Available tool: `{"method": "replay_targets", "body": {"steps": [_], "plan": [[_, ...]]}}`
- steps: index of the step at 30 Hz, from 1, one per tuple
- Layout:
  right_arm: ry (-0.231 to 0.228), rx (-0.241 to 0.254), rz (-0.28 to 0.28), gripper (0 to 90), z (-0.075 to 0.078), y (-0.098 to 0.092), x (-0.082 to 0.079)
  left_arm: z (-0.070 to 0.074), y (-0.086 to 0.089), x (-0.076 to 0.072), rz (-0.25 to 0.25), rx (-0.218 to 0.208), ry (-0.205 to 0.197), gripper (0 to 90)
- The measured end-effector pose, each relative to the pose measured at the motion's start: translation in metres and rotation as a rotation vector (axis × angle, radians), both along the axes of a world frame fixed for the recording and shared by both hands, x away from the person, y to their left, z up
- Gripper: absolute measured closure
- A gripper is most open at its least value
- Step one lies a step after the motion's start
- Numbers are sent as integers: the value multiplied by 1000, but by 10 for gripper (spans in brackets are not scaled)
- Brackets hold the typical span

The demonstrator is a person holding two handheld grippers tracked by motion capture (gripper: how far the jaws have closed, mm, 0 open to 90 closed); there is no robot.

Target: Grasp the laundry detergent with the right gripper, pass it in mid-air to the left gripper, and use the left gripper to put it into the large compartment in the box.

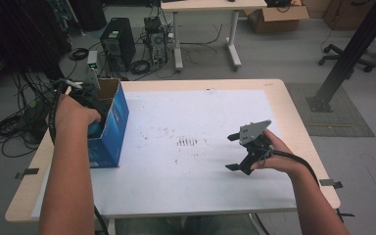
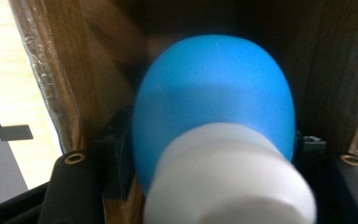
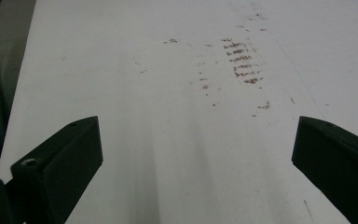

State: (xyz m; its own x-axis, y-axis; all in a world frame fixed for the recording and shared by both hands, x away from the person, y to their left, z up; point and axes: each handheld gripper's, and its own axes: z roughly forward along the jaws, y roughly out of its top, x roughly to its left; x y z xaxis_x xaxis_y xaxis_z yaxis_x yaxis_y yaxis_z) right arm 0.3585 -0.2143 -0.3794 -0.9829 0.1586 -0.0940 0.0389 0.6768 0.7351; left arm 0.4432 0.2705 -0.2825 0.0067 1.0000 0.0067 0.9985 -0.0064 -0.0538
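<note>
Bulb (image 2: 214,102): blue with a white neck, inside the box (image 1: 108,128), so it stays upright.
Left gripper (image 1: 89,95): your jaws flank the bulb; grip unclear.
Right gripper (image 1: 239,152): jaws open, empty, well right of box.

Lab or workshop, computer tower (image 1: 118,43), floor cables (image 1: 14,129), cardboard box (image 1: 277,17)

Blue bottle (image 2: 214,102) blurred; left claw (image 1: 92,128) hidden inside box (image 1: 111,132).

A blue, egg-shaped bottle (image 2: 213,100) with a white cap (image 2: 228,179) sits inside the open blue box (image 1: 111,128) at the desk's left edge.
</note>
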Motion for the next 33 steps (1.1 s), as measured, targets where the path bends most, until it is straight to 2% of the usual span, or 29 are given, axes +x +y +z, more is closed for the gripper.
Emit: {"method": "replay_targets", "body": {"steps": [9, 13, 22, 25, 27, 33], "plan": [[1, 1, -3, 16, 0, 0, 0, 4, -2, 0, -9, 17, 5, 309], [-1, 4, -2, 16, 1, 0, 0, 10, -4, -1, -11, 18, -8, 308], [-5, 10, 5, 16, 4, 1, -1, 29, -8, -5, -13, 33, -31, 292], [-9, 11, 7, 16, 6, 1, -1, 37, -9, -6, -7, 39, -38, 270], [-13, 12, 8, 16, 8, 1, -1, 42, -10, -7, 0, 45, -41, 224], [-19, 16, 10, 16, 13, 1, -1, 59, -14, -11, -24, 50, -66, 200]]}}
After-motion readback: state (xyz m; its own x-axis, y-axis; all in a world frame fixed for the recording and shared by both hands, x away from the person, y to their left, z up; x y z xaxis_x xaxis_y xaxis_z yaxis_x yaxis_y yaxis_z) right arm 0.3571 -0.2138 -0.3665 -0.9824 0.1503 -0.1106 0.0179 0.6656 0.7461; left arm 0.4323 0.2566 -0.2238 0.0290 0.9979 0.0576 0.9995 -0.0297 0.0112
